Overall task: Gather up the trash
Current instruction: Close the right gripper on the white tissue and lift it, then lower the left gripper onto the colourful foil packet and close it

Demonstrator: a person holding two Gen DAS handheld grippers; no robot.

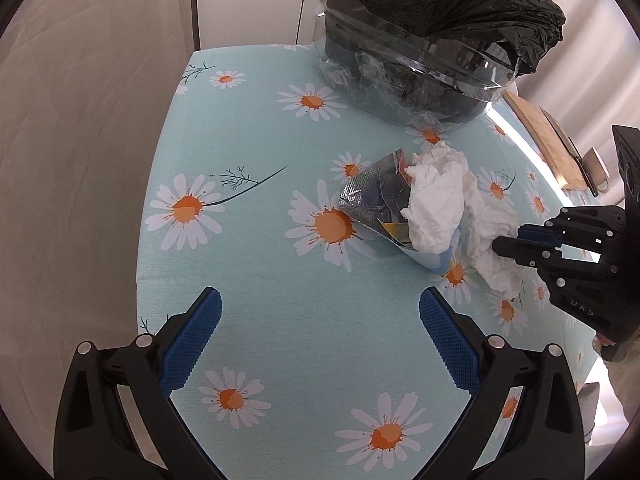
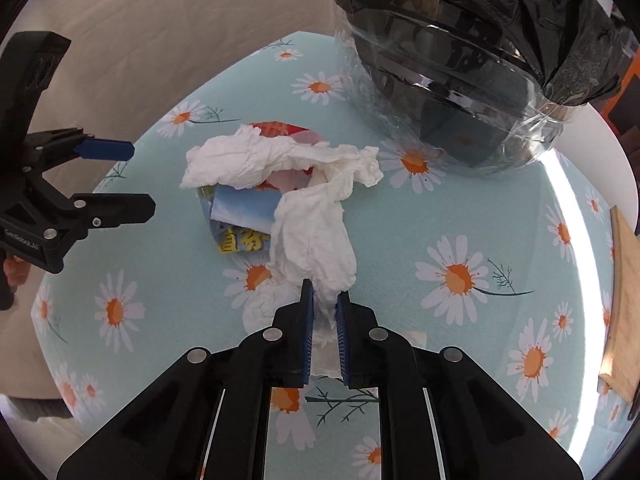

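Covering the table, a pale blue daisy-print cloth [image 1: 260, 280] carries crumpled tissue [image 2: 316, 240] pinched by the right gripper [image 2: 324, 304]; the left gripper [image 1: 320, 300] stands spread beside cream walls.

The left gripper [image 2: 138, 178] reads "GenRobot.AI"; the wrapper's [image 2: 244, 224] yellow characters are unreadable.

The crumpled tissue [image 2: 312, 216] hides much of the wrapper [image 2: 244, 220] beneath it. The bin [image 2: 460, 80] is cut off by the top edge.
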